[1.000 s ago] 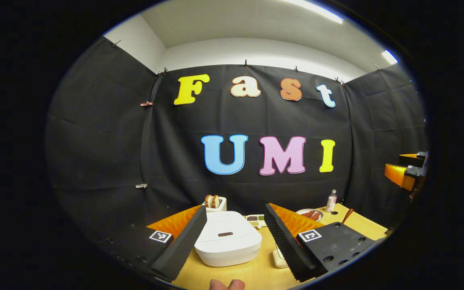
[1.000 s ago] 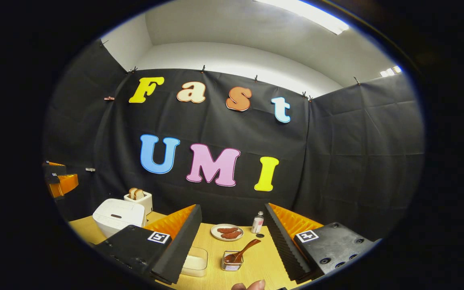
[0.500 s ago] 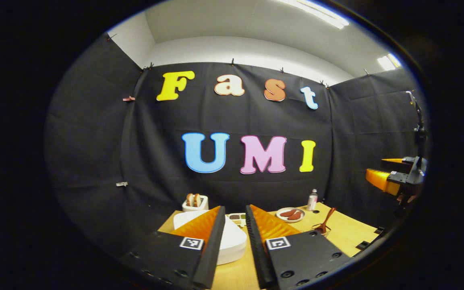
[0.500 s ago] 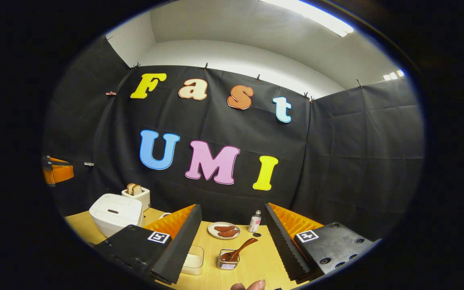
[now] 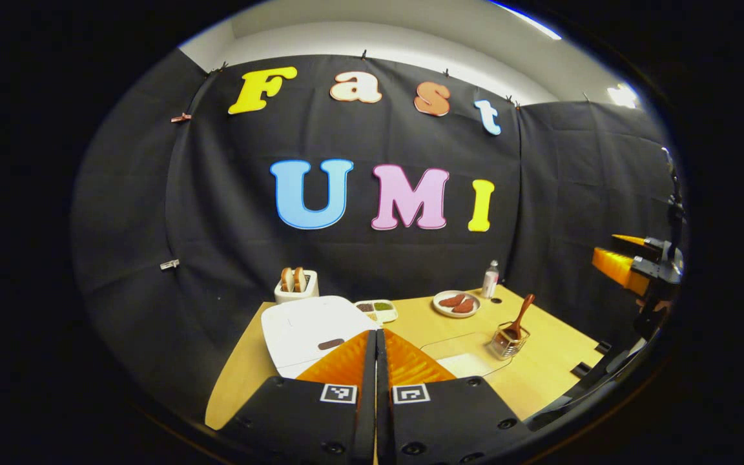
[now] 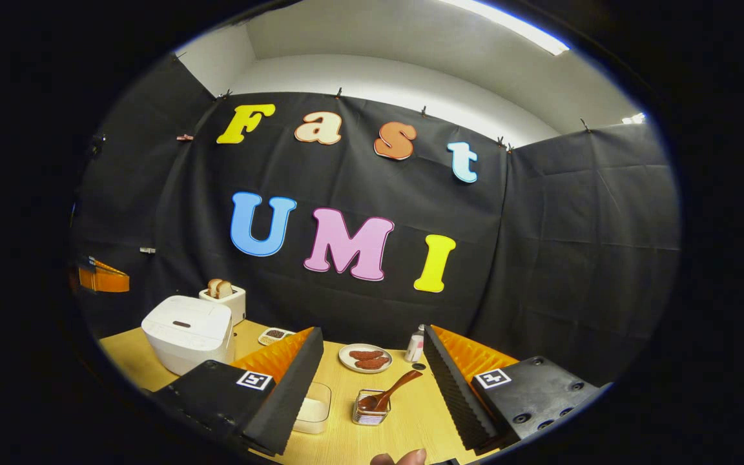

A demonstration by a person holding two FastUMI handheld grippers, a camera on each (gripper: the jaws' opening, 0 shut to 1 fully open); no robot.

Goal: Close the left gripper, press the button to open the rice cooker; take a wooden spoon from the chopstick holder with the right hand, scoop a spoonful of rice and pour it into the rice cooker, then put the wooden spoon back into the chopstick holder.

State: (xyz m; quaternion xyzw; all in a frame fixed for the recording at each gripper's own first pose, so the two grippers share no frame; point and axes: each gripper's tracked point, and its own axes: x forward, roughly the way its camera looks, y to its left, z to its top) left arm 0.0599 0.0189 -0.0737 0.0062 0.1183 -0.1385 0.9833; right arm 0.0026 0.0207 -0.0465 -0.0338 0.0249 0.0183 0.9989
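The white rice cooker stands at the table's left with its lid down; its dark button faces me. My left gripper is shut with nothing in it, its tips just right of the button and apart from the cooker. A wooden spoon leans in the wire chopstick holder on the table. My right gripper hangs open and empty above them. A clear box of rice sits left of the holder. The cooker also shows at left in the right gripper view.
Behind the cooker stand a toaster with bread and a small seasoning tray. A plate of sausages and a small bottle sit at the back. A thumb shows at the bottom edge. The left gripper hangs far left.
The left gripper's fingers have come together from wide open to shut, and it has risen and drawn back from the cooker. The right gripper has barely shifted.
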